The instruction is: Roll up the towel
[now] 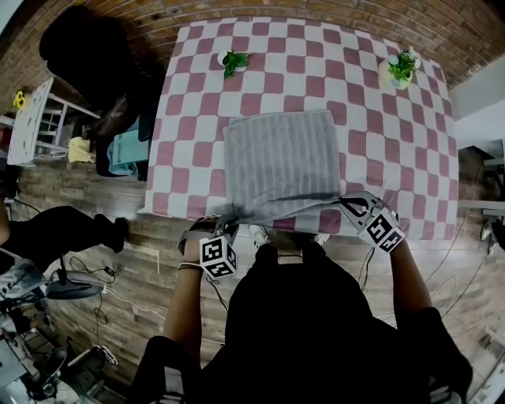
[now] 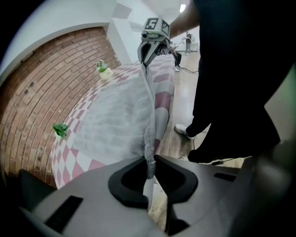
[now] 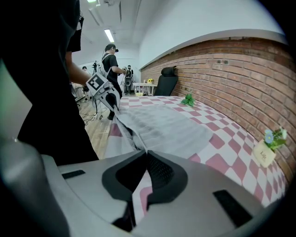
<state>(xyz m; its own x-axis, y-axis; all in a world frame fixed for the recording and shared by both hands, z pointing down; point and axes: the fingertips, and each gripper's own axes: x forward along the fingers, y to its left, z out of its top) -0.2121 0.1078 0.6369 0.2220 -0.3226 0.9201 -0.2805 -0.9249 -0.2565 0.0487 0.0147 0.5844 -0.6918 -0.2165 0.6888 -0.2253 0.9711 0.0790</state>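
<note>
Near edge first: your left gripper (image 2: pixel 150 163), at the bottom centre of the left gripper view, has its jaws pinched together on the towel's (image 1: pixel 282 162) near left corner, and the grey pile stands up out of the pinch. Your right gripper (image 3: pixel 145 155), at the bottom centre of the right gripper view, is likewise clamped hard on the near right corner, with the cloth coming straight out from between the pads. In the head view both grippers sit at the lower middle, just off the near edge of the table (image 1: pixel 371 118). The towel's near hem is lifted and stretched between them. The rest of the towel lies flat and unrolled, ribbed side up, on the pink-and-white checked cloth at mid-frame. Containers: only one can be made out, a small pale pot (image 1: pixel 390 77) at the upper right, on the far right of the table, well apart from the towel. It holds a green plant (image 1: pixel 404 63) with small pale blue flowers. A green sprig (image 1: pixel 234 61) sits at the upper middle near the far edge; you cannot tell whether it stands in any vessel. Beyond the table are a brick wall (image 1: pixel 316 9) and a black chair (image 1: pixel 87 47) at the upper left.
</note>
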